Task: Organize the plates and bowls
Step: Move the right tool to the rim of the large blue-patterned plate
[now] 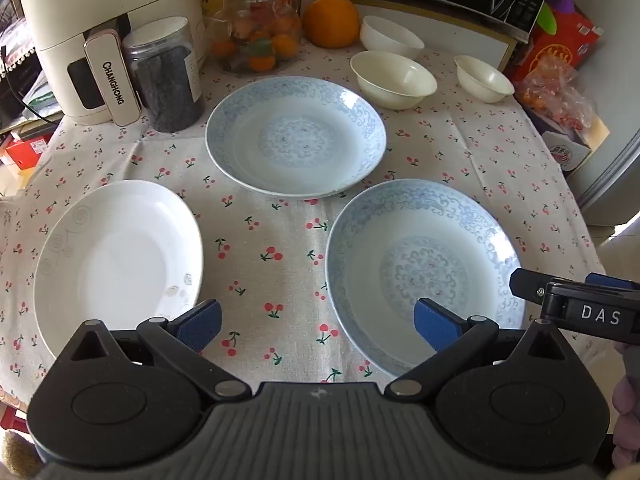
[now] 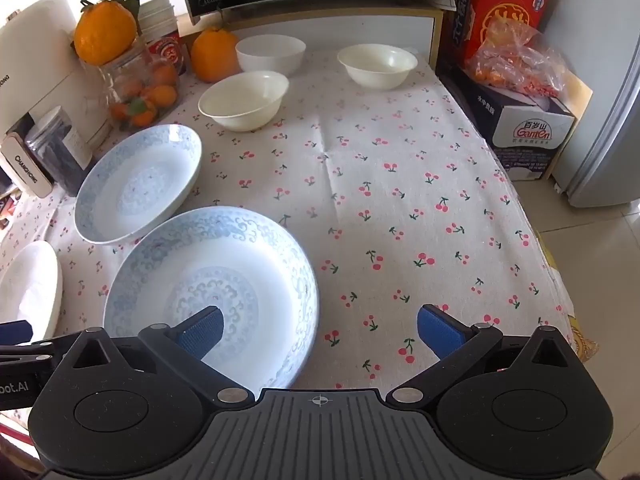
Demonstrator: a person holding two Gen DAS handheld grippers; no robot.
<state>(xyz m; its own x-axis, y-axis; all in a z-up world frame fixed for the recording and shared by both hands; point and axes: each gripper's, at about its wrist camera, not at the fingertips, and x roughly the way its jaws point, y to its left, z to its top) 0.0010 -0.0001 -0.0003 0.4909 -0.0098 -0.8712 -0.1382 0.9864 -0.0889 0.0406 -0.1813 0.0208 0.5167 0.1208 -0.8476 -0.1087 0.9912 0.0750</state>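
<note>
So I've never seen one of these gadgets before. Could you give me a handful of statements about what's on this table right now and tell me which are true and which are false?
1. Three plates lie on the cherry-print tablecloth. True: a plain white plate and two blue-patterned plates, one farther back and one nearer.
2. The bowls are stacked inside one another. False: the three cream bowls stand separately.
3. Both grippers are open and hold nothing. True: the left gripper and the right gripper stand wide open.
4. The nearer blue plate holds food. False: it is empty.
5. An orange fruit sits beside the bowls. True.
</note>
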